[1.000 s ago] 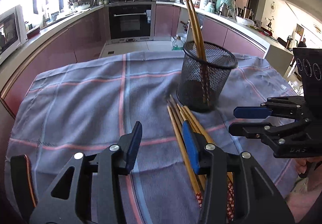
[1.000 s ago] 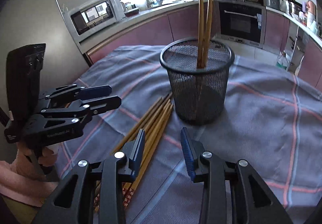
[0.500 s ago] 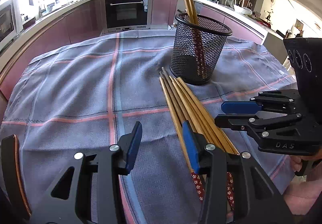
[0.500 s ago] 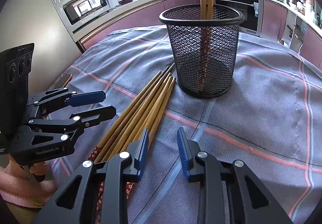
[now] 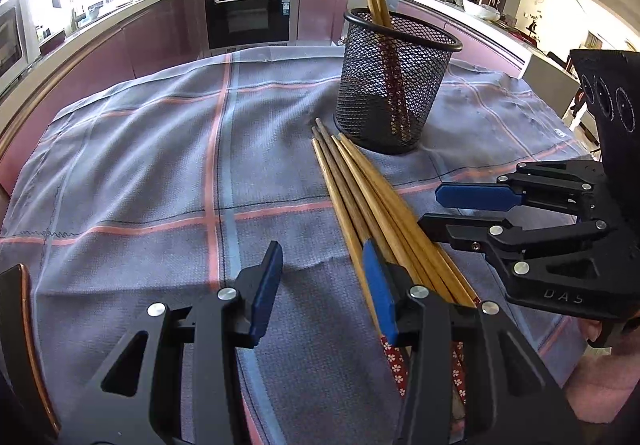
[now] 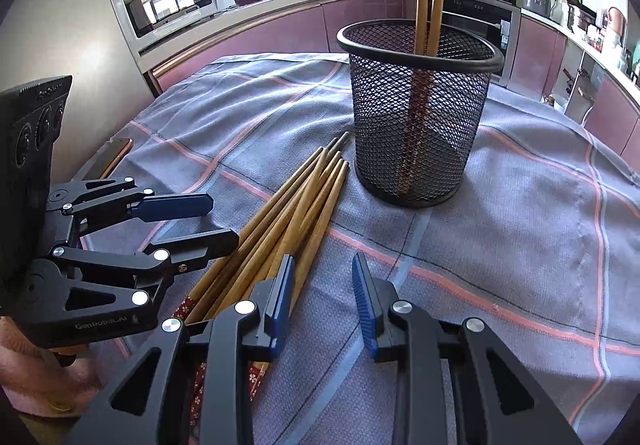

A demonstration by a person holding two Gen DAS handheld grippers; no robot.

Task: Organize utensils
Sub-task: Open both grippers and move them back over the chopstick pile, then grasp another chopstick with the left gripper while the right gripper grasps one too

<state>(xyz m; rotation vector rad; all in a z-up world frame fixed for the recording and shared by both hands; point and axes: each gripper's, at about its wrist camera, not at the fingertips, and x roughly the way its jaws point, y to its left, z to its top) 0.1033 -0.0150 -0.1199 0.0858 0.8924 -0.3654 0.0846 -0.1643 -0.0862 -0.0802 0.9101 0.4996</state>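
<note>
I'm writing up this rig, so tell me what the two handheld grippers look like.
Both are matte black plastic linkages with silver pivot screws and flat blue finger pads. The left gripper carries white lettering and a black block with round dials. The right gripper bears the letters DAS. A pink sleeve shows beneath it.

Cloth — grey-blue, pink and blue check lines. Mesh holder black. Chopsticks tan wood — red floral-print ends. Gripper pads blue.
</note>
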